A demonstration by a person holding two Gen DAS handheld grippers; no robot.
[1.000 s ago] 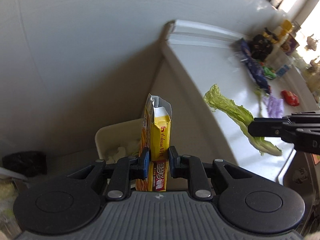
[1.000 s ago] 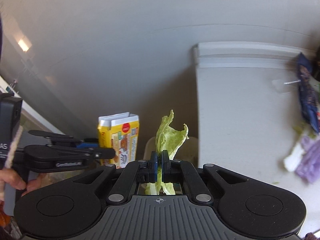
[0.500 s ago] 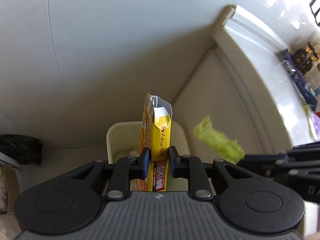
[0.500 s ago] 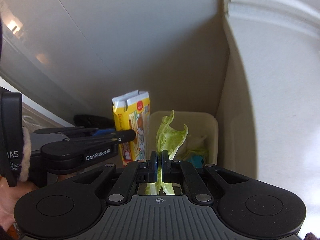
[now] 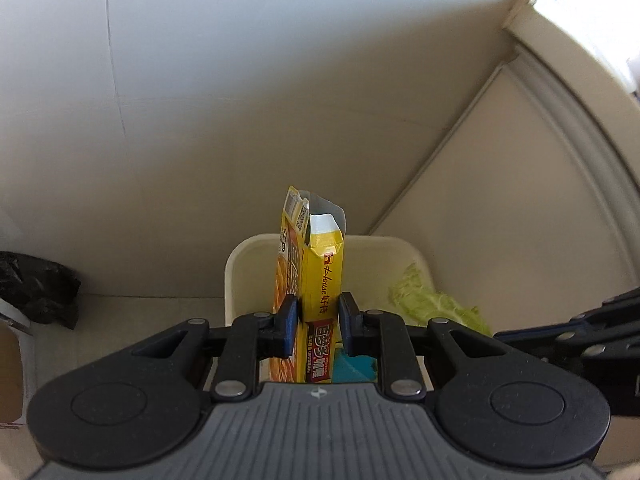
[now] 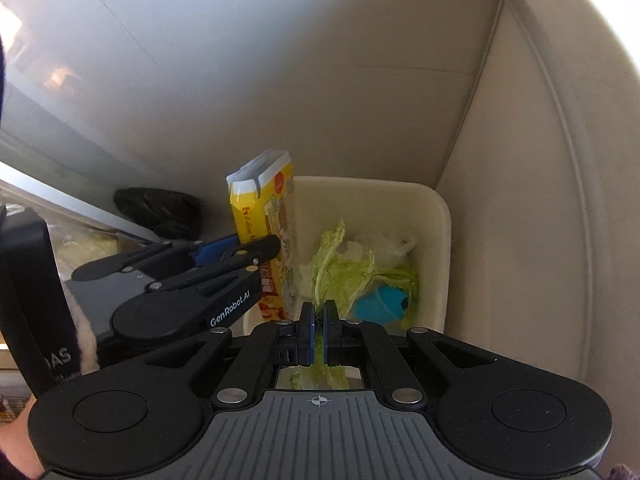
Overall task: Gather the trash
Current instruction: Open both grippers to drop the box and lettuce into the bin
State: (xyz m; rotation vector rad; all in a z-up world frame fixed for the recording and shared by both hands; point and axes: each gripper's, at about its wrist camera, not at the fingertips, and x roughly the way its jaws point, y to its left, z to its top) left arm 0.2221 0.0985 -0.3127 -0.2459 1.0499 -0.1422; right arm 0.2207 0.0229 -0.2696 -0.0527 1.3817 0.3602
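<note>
Trash bin, a cream rectangular plastic container, stands on the floor in the corner between the pale wall and a cream cabinet side. Inside the bin lie pale green cabbage leaves, a crumpled white plastic wrapper and a blue plastic item.

Left gripper hangs above the left part of the bin, its blue-padded jaws clamped on the narrow sides of a tall yellow cardboard food box with a torn-open top. The box stands upright, its upper end projecting past the bin's far rim.

Right gripper hangs above the near edge of the bin, to the right of the box, jaws almost fully closed and pinching a light green cabbage leaf. The leaf extends forward over the bin contents.

A black plastic bag lies on the floor left of the bin.
</note>
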